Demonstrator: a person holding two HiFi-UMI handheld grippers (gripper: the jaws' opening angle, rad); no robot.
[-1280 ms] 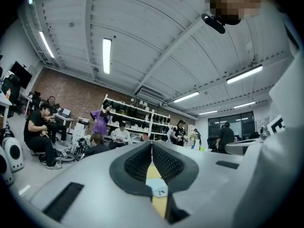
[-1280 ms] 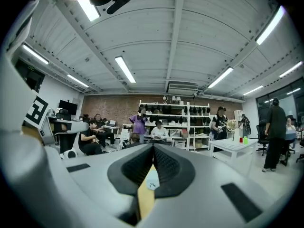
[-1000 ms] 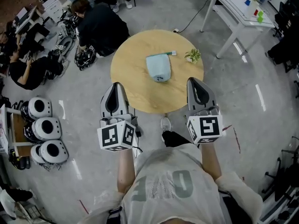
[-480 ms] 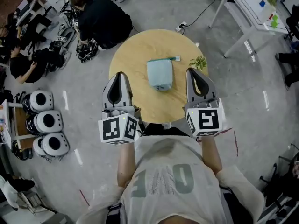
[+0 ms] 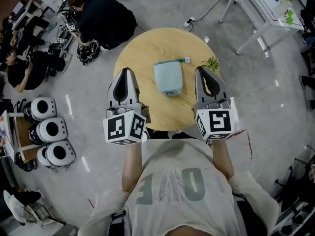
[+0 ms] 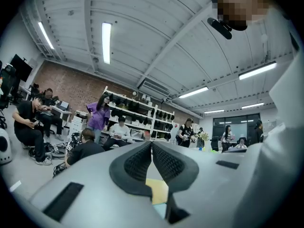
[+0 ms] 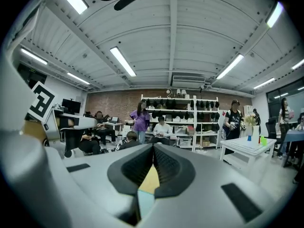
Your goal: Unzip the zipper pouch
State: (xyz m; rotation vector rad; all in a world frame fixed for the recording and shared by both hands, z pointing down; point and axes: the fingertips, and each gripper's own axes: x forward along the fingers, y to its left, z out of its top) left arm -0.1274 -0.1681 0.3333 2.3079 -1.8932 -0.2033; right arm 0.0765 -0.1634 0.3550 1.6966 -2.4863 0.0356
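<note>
A light blue zipper pouch (image 5: 168, 77) lies in the middle of the round wooden table (image 5: 142, 53), its zipper edge with a green pull toward the far side. My left gripper (image 5: 126, 73) hovers to the left of the pouch, shut and empty. My right gripper (image 5: 202, 71) is held to the right of the pouch, also shut with nothing in it. Both point forward above the table's near half, apart from the pouch. In the left gripper view the jaws (image 6: 151, 145) meet at the tips; in the right gripper view the jaws (image 7: 153, 148) meet too.
A small potted plant (image 5: 211, 63) stands at the table's right edge, just beyond my right gripper. A person in black (image 5: 101, 16) crouches on the floor beyond the table's left. White helmets (image 5: 47, 129) sit at the left, a white table (image 5: 266, 9) at the far right.
The table and pouch have drawn nearer under me, and both grippers now reach over the table's near half on either side of the pouch. Jaws stayed shut.
</note>
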